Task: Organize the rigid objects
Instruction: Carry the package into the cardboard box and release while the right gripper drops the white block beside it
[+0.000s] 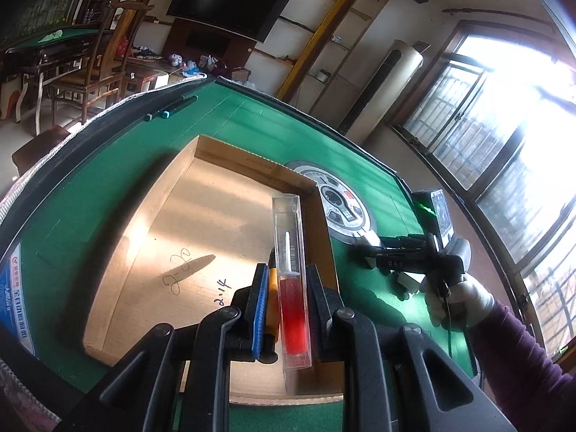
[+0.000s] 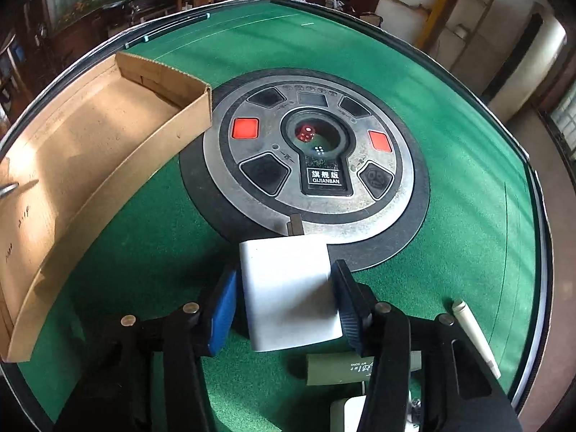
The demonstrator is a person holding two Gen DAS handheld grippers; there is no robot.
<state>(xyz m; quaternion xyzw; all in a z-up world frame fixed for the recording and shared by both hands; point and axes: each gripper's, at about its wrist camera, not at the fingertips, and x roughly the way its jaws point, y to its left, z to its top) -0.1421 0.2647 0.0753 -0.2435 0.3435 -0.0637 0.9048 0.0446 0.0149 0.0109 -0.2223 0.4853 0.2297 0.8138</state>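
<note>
The clear plastic case (image 1: pixel 292 280), long and narrow with a red lower part and a white pen-like piece inside, is clamped between the pads of the left gripper (image 1: pixel 289 306). In the left wrist view its long axis runs up the frame, away from the camera along the fingers, and it hangs over the right-hand part of the shallow cardboard tray (image 1: pixel 151 237). The tray's floor lies directly beneath and to the left of it, so I judge that setting it down asks only for a lowering, with the case's length roughly parallel to the tray's right wall.

The white block (image 2: pixel 289 291), seemingly a charger with a dark prong at its far end, sits between the blue pads of the right gripper (image 2: pixel 288 306). The right pad presses its edge and the left pad stands at its side; the jaws look closed on it, though I cannot tell how firmly. In the right wrist view the tray (image 2: pixel 108 165) lies to the upper left of the block, well apart across the green felt table (image 2: pixel 450 180), so the left hand is the nearer to the tray.

Writing: the round control panel (image 2: pixel 316 158) carries "QIJIANBAN" under Chinese characters; handwritten marks, one reading roughly "2.14", are on the tray floor. A dark green card (image 2: pixel 334 369) bears script too small to read, beside a white marker (image 2: pixel 475 334).
</note>
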